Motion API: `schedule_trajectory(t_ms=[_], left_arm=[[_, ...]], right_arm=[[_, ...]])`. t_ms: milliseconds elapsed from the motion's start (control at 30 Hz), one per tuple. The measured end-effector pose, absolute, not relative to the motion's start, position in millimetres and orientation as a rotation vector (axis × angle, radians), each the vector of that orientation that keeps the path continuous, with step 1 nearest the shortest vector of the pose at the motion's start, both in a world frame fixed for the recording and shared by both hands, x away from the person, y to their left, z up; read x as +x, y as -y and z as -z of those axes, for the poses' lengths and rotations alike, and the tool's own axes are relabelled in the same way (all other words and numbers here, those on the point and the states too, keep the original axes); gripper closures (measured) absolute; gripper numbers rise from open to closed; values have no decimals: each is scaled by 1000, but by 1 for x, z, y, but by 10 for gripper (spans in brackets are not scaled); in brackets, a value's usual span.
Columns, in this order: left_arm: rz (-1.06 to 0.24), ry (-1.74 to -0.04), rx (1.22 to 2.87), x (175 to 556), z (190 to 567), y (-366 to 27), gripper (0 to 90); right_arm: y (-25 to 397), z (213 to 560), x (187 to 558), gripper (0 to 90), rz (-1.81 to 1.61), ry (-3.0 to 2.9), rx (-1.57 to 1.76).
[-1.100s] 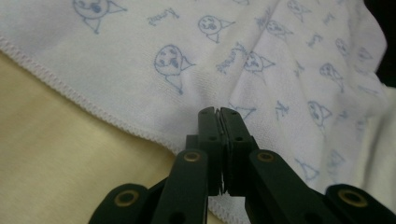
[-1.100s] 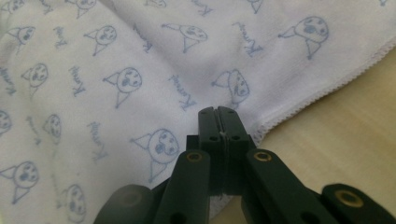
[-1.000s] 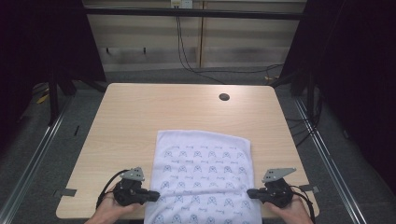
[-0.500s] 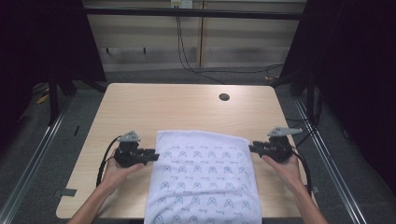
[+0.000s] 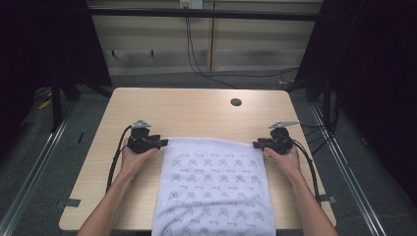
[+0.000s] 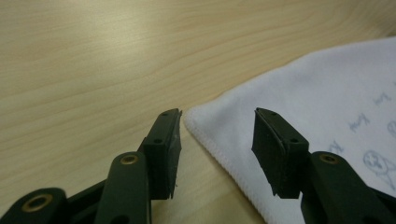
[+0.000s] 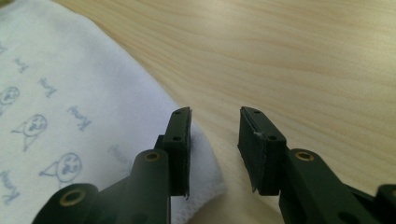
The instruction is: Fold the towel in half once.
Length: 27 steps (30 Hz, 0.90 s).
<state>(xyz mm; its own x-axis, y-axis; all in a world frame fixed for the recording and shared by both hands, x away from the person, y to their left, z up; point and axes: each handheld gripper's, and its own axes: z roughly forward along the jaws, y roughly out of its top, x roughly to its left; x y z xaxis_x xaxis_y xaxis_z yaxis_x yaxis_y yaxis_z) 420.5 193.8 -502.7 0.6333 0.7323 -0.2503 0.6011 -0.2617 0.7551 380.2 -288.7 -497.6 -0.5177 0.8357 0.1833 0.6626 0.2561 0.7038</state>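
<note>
A white towel (image 5: 214,187) printed with small grey figures lies on the wooden table (image 5: 196,110), its near end hanging over the front edge. My left gripper (image 5: 160,143) sits at the towel's far left corner. In the left gripper view it (image 6: 217,114) is open, and the towel's corner (image 6: 327,93) lies flat on the wood between the jaws. My right gripper (image 5: 258,145) sits at the far right corner. In the right gripper view it (image 7: 215,112) is open, with the towel (image 7: 70,79) under its left jaw and bare wood in the gap.
A dark round hole (image 5: 236,102) marks the table's far right part. Bare wood stretches beyond the towel and along both its sides. Black frame posts and cables (image 5: 196,54) stand behind the table, and floor rails run down both sides.
Both hands have moved away from the table's near edge, forward along the towel's sides to its far corners. The towel's far edge lies where it was.
</note>
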Motion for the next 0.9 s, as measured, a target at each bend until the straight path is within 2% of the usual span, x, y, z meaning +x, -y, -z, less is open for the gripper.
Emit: schedule_trajectory(t_ms=[333,367,433,500,533,633,767,900], left_arm=[[-196,-979,2059,415,508,-175,461],[-184,-970,2066,415,508,-174,491],[-148,-913,2099,412,508,-170,648],[-137,-865,2137,407,507,-165,794],[-118,-862,2143,405,506,-165,827],[-97,-865,2110,403,502,-170,856],[-85,-856,1989,402,480,-185,859],[-136,-858,1912,407,452,-193,859]], right_arm=[[280,503,371,616,-1089,-2366,1382],[279,503,370,645,-1097,-2370,1381],[276,502,367,710,-1098,-2391,1364],[275,500,367,815,-1114,-2404,1363],[276,499,366,842,-1137,-2409,1363],[280,490,365,863,-1195,-2383,1364],[291,473,365,869,-1310,-2295,1368],[295,448,371,870,-1368,-2213,1343]])
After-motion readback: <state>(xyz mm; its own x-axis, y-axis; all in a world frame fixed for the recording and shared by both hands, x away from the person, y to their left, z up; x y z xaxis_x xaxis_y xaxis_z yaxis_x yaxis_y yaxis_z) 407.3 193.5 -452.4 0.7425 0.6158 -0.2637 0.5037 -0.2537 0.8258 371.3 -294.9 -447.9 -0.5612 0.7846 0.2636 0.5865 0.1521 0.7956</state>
